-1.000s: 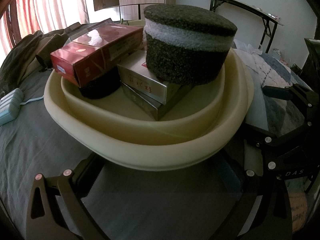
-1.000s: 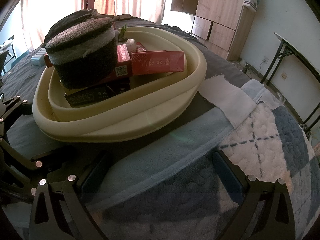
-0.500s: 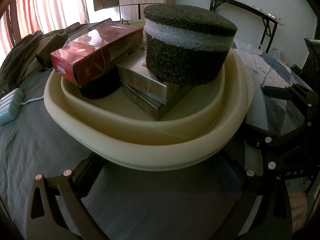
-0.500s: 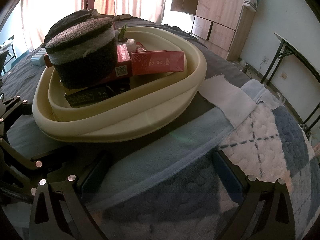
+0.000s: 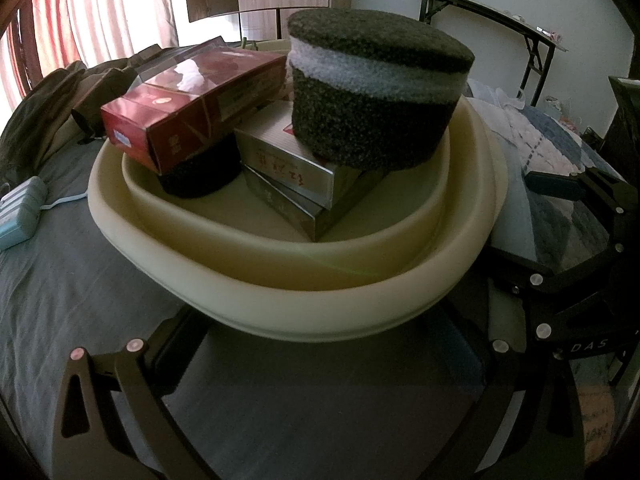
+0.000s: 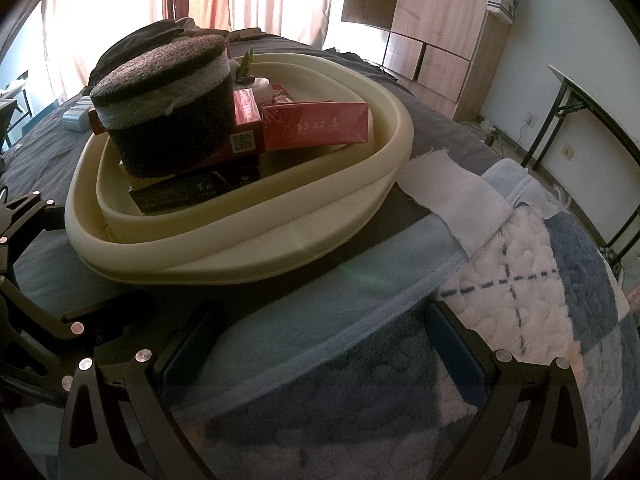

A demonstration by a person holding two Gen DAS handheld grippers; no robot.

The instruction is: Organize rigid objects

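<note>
A cream basin [image 5: 320,304] sits on the bed, also in the right wrist view [image 6: 248,248]. It holds a round dark fuzzy box with a pale band [image 5: 376,92] [image 6: 168,120] on top of silver cartons [image 5: 296,168], a red carton [image 5: 192,104] over a dark round thing, and another red carton [image 6: 316,124]. My left gripper [image 5: 320,360] is open and empty, just in front of the basin's near rim. My right gripper [image 6: 320,344] is open and empty over the blanket, short of the basin.
A blue and white plaid blanket [image 6: 520,280] covers the bed's right part, a grey sheet [image 5: 60,280] the left. A pale blue device with a cord [image 5: 20,212] lies at the left. Dark clothes [image 5: 52,100] are piled behind. A folding table [image 5: 500,28] and wardrobe [image 6: 440,32] stand by the wall.
</note>
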